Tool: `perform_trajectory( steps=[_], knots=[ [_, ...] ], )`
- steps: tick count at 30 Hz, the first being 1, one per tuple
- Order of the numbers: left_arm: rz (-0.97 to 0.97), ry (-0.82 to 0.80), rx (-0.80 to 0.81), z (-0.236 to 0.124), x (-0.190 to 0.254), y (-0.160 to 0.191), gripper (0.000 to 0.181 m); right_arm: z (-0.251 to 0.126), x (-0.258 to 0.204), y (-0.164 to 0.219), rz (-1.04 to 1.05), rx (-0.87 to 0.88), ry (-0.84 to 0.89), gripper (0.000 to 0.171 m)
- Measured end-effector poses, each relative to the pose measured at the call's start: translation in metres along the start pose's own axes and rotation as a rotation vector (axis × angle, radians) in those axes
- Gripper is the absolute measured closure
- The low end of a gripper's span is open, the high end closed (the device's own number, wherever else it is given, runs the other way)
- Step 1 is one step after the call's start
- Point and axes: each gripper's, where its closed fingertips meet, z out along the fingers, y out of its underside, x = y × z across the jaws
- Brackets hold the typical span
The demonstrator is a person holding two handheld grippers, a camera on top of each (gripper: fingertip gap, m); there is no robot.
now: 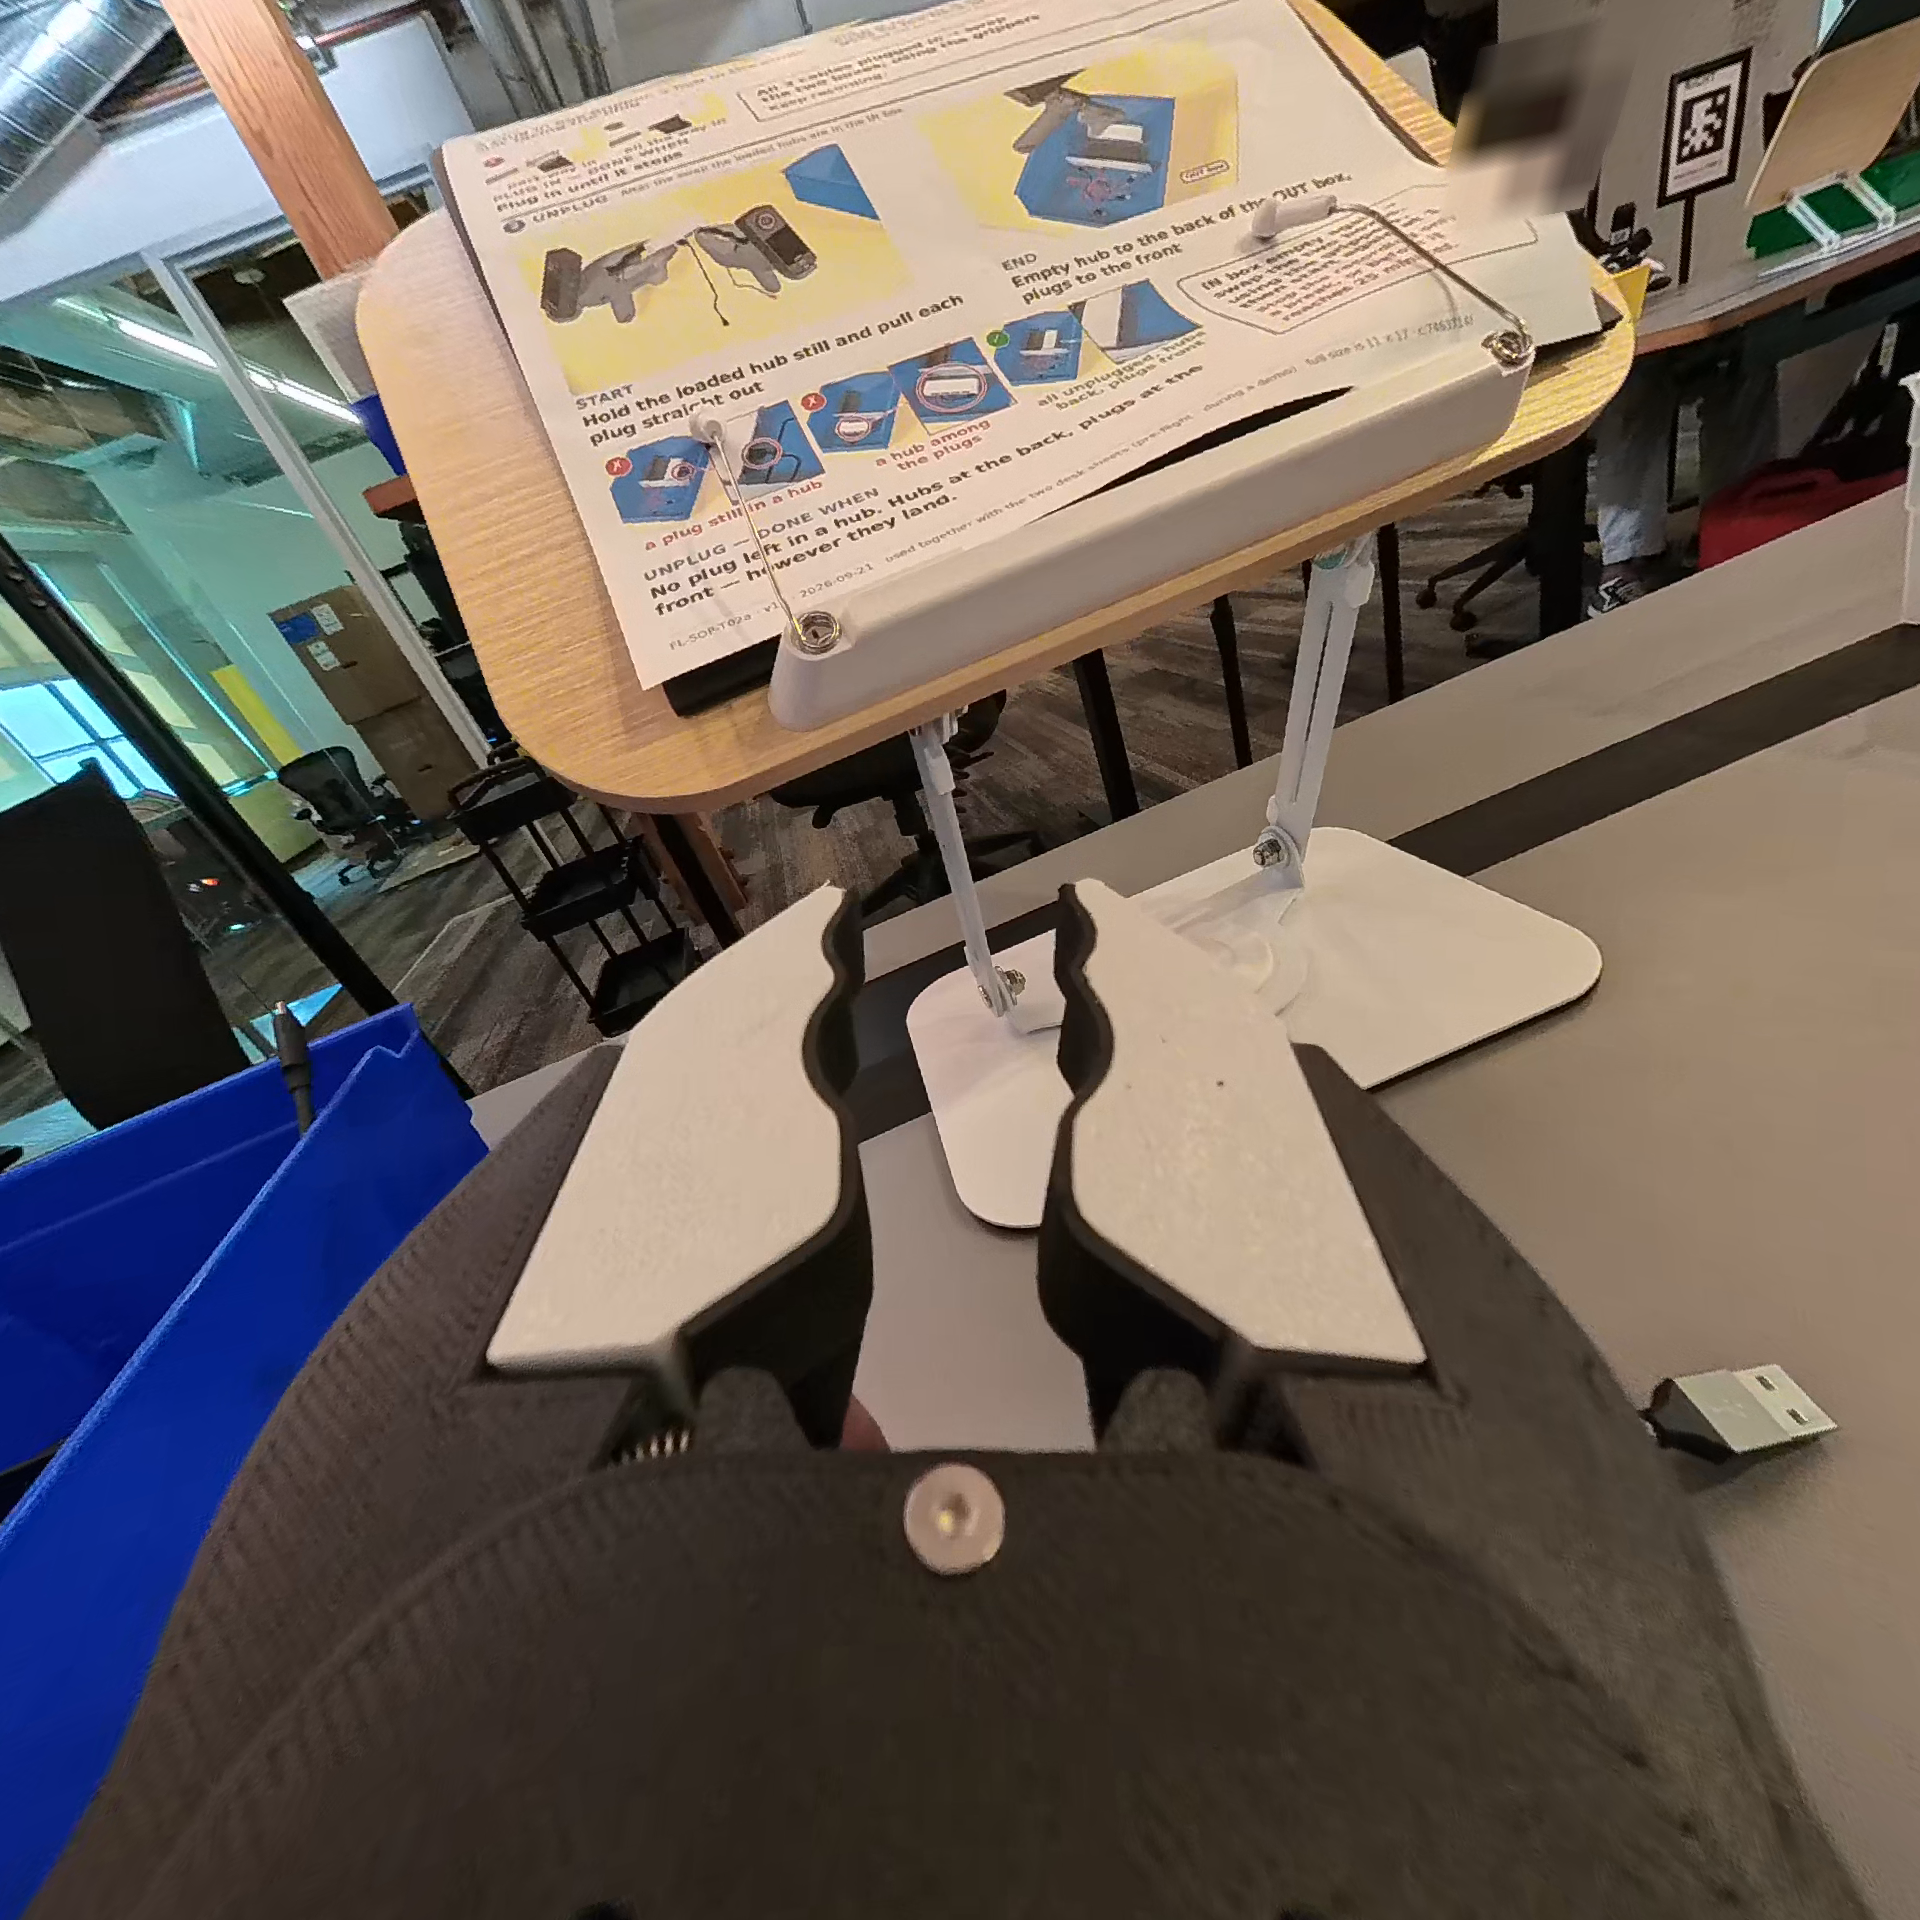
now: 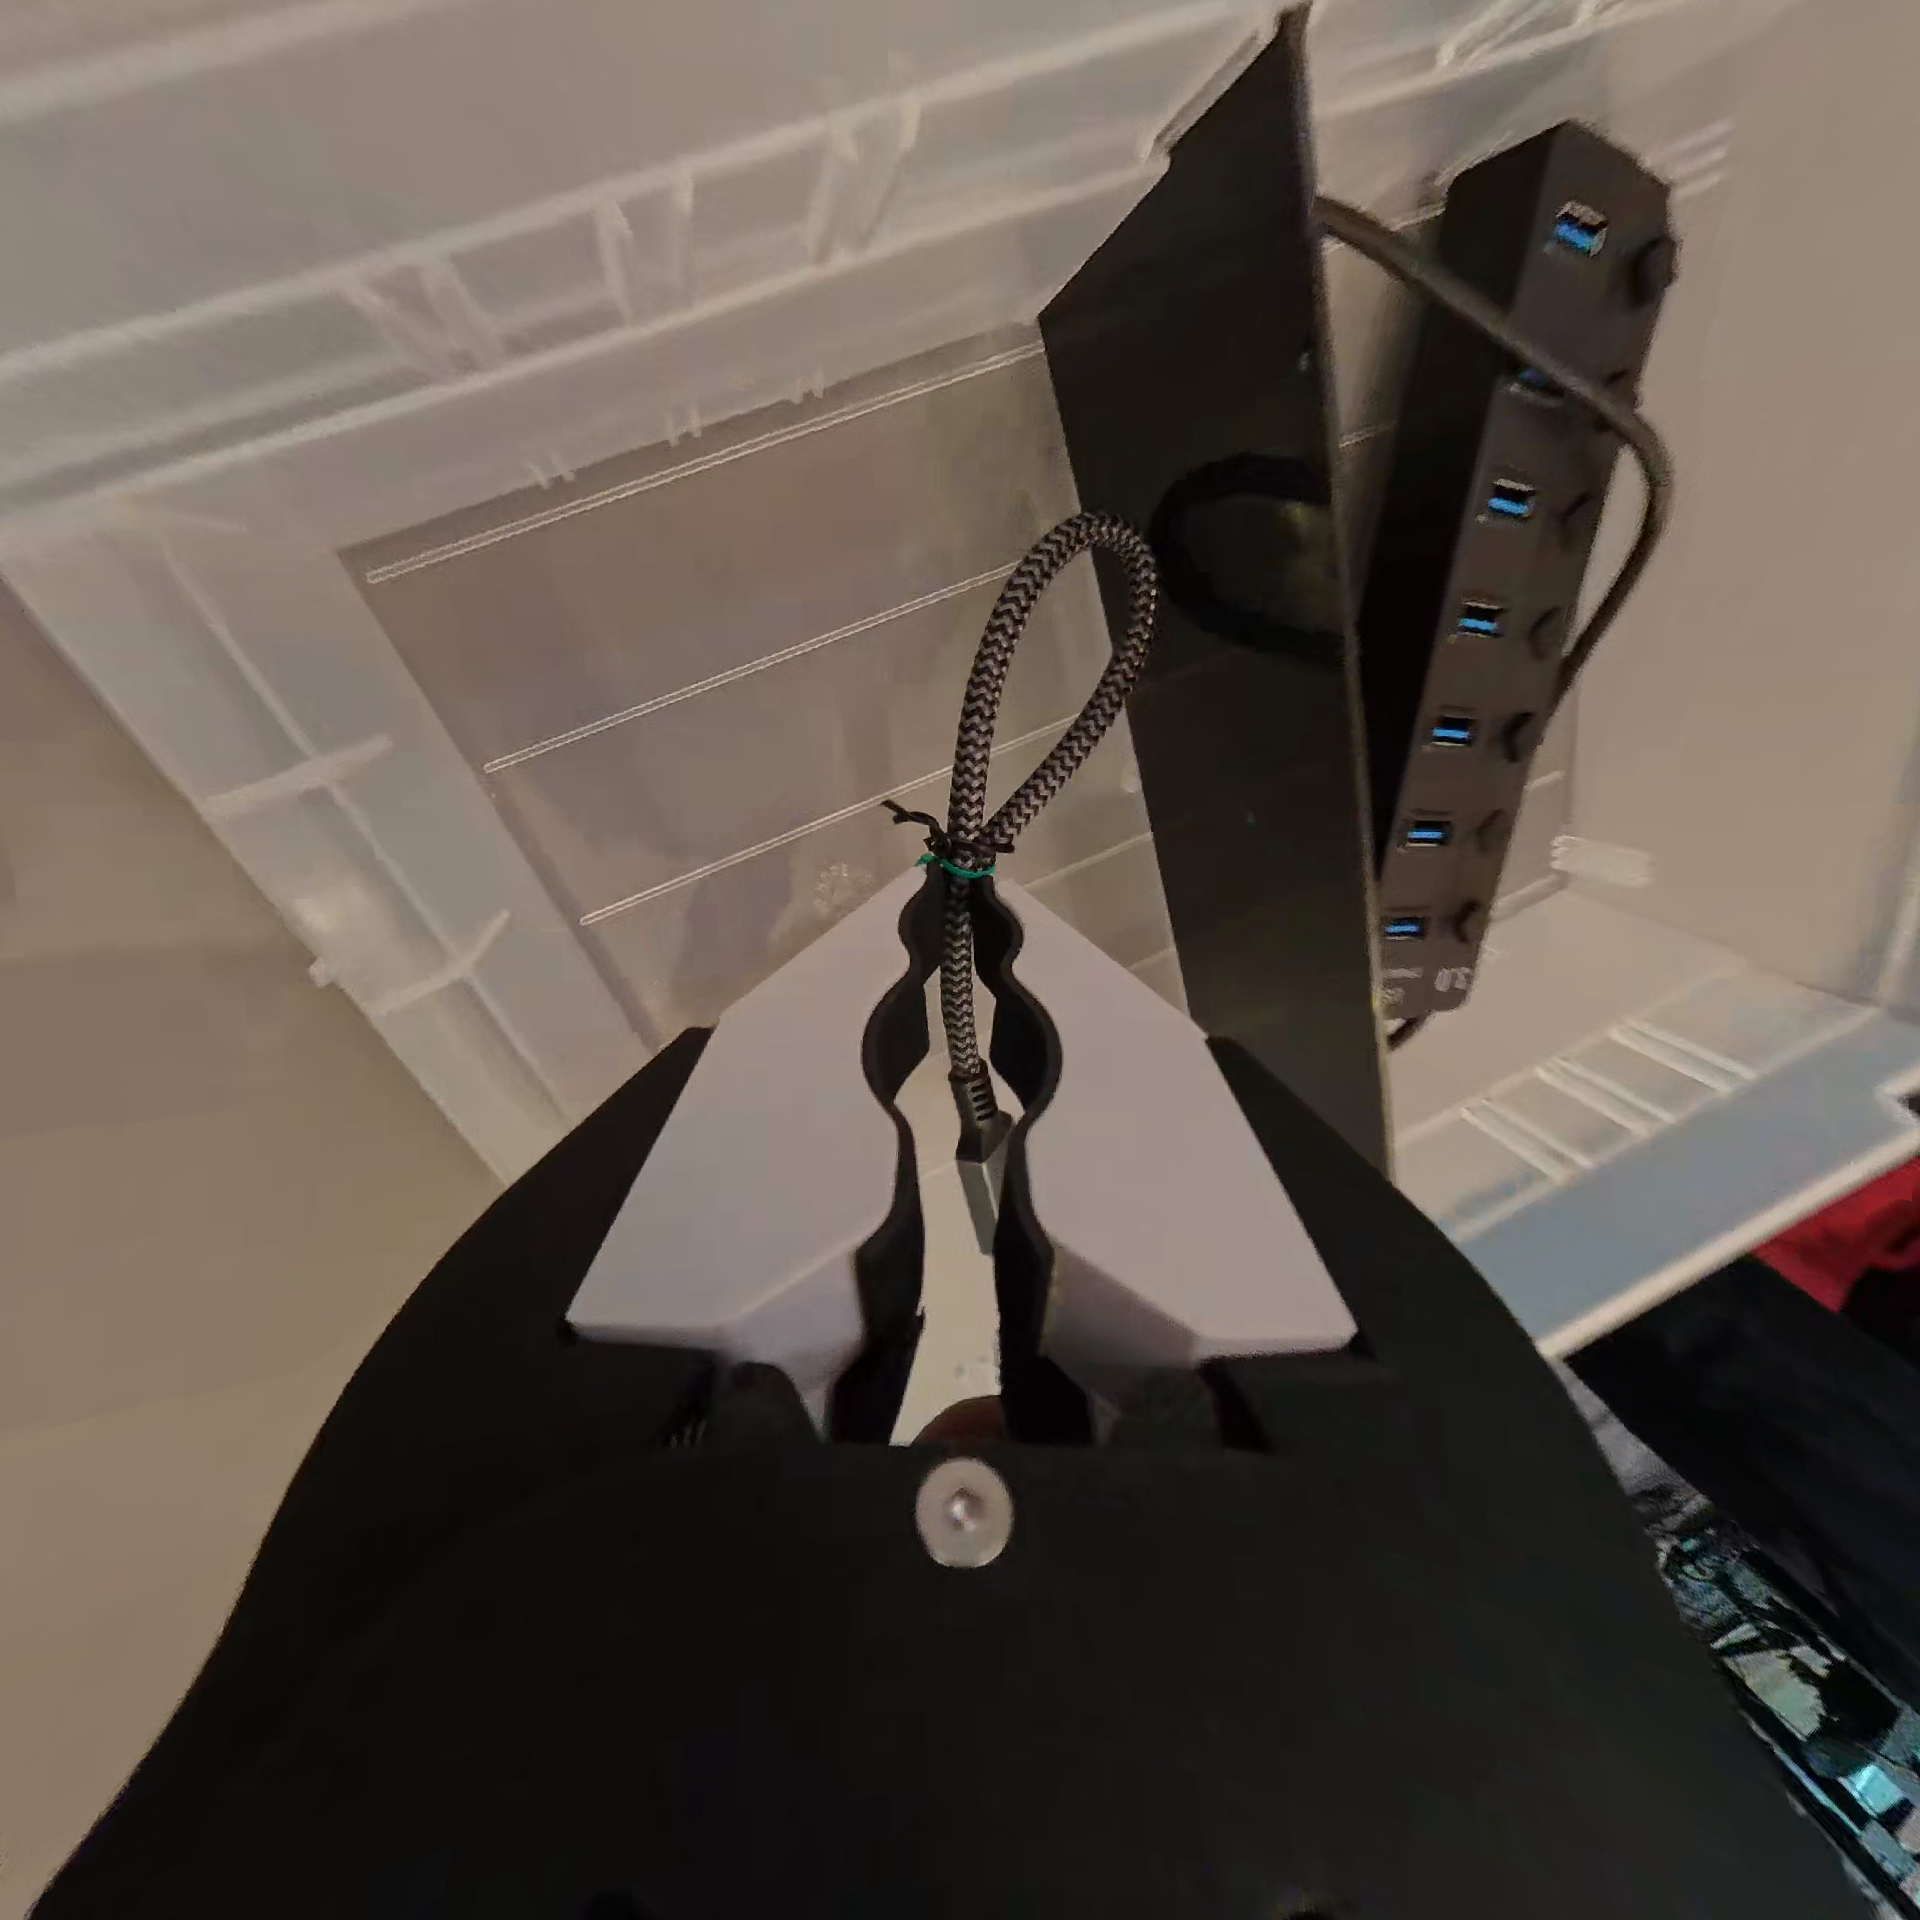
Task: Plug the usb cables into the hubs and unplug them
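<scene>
Right wrist view shows the braided usb cable [image 2: 971, 935] pinched between the two fingers of the right gripper [image 2: 961, 904], its loop tied with a thin green band just past the fingertips and its metal plug pointing back toward the camera, inside the jaws. In my judgement the step in hand is carrying this cable to or from the black hub [image 2: 1496, 644], which stands on end inside a clear plastic bin [image 2: 623, 582] beside a dark divider panel [image 2: 1216, 582]. To plug it in well, the grasp would need shifting so the plug faces forward, then squaring it to a free port and pushing straight, with the other gripper steadying the hub. By count: one braided cable held, one hub with six blue ports clearly visible plus one more partly behind its own thin lead, one bin. In the left wrist view the left gripper [image 1: 961, 935] hangs moderately open and empty over the grey tabletop [image 1: 1662, 1195]; one loose usb plug [image 1: 1745, 1418] lies near it to the right, one blue bin [image 1: 156, 1299] stands left, and one white stand [image 1: 1403, 966] bearing an instruction sheet [image 1: 935, 343] is ahead.
</scene>
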Motion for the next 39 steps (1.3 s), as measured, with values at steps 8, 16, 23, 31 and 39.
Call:
perform_trajectory(
  steps=[8, 16, 23, 31, 39],
  knots=[
    [0.004, 0.004, -0.001, 0.001, 0.001, 0.0, 0.146, 0.024, -0.008, 0.004, 0.046, -0.032, -0.059, 0.163],
    [-0.013, -0.062, 0.036, -0.005, -0.02, -0.008, 0.148, -0.06, 0.015, -0.029, 0.039, 0.074, 0.161, 0.141],
    [-0.021, -0.163, 0.042, -0.012, -0.057, -0.007, 0.151, -0.127, -0.077, -0.239, -0.204, 0.475, 0.102, 0.127],
    [-0.09, -0.181, 0.035, -0.014, -0.075, 0.001, 0.152, -0.048, -0.205, -0.436, -0.282, 0.597, -0.212, 0.127],
    [-0.11, -0.178, 0.018, -0.011, -0.08, 0.006, 0.154, 0.018, -0.238, -0.512, -0.16, 0.509, -0.297, 0.136]
  ],
)
